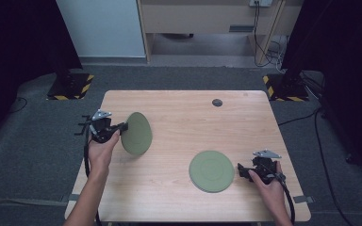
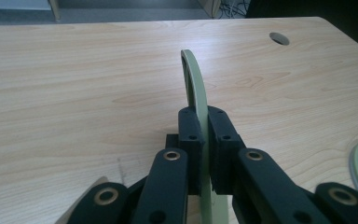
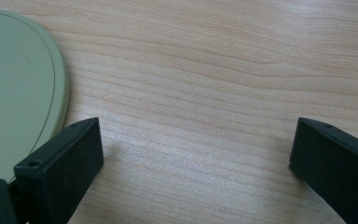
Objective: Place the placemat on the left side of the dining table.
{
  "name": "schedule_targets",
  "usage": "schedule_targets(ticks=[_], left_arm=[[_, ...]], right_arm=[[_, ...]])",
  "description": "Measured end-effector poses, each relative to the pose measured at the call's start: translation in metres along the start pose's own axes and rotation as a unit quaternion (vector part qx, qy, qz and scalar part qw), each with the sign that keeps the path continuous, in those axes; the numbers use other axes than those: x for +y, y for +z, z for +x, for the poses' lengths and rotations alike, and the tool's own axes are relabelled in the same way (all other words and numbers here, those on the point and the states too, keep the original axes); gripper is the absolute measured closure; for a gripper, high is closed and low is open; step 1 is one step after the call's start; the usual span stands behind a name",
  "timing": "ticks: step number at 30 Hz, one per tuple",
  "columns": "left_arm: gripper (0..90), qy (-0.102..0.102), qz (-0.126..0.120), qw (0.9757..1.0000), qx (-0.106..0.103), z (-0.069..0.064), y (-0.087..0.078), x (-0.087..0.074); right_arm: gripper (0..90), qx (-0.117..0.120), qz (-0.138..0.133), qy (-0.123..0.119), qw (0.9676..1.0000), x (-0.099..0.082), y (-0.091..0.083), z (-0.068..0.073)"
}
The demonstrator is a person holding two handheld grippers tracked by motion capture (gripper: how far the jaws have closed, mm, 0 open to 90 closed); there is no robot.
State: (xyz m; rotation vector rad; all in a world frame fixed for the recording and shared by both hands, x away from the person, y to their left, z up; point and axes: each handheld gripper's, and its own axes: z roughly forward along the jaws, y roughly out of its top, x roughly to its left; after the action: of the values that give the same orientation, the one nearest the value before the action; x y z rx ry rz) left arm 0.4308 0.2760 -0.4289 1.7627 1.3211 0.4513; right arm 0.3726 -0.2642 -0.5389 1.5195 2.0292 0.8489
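Two green plates are on a wooden table (image 1: 179, 113). My left gripper (image 1: 122, 126) is shut on the rim of one green plate (image 1: 137, 133) and holds it tilted on edge above the table's left side. In the left gripper view the pads (image 2: 190, 135) pinch the plate's thin edge (image 2: 196, 84). The second green plate (image 1: 211, 171) lies flat at the front right. My right gripper (image 1: 241, 170) rests just right of it, jaws wide apart with only bare wood between them. In the right gripper view that plate's edge (image 3: 23, 93) lies beside the left fingertip (image 3: 63, 158).
A small round dark hole (image 1: 217, 102) sits near the table's far edge. Grey carpet surrounds the table. Black stands with yellow-striped bases (image 1: 70, 87) are at the far corners, and cables (image 1: 264, 47) hang behind.
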Motion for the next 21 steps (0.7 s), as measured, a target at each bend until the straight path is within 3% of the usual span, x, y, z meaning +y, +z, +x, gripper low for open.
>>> schedule_targets(ticks=[21], left_arm=[[85.3,-0.017,0.025,0.9994,0.019,0.035,-0.001,-0.023]], right_arm=[[2.8,-0.002,0.000,0.001,1.0000,0.000,0.000,0.001]])
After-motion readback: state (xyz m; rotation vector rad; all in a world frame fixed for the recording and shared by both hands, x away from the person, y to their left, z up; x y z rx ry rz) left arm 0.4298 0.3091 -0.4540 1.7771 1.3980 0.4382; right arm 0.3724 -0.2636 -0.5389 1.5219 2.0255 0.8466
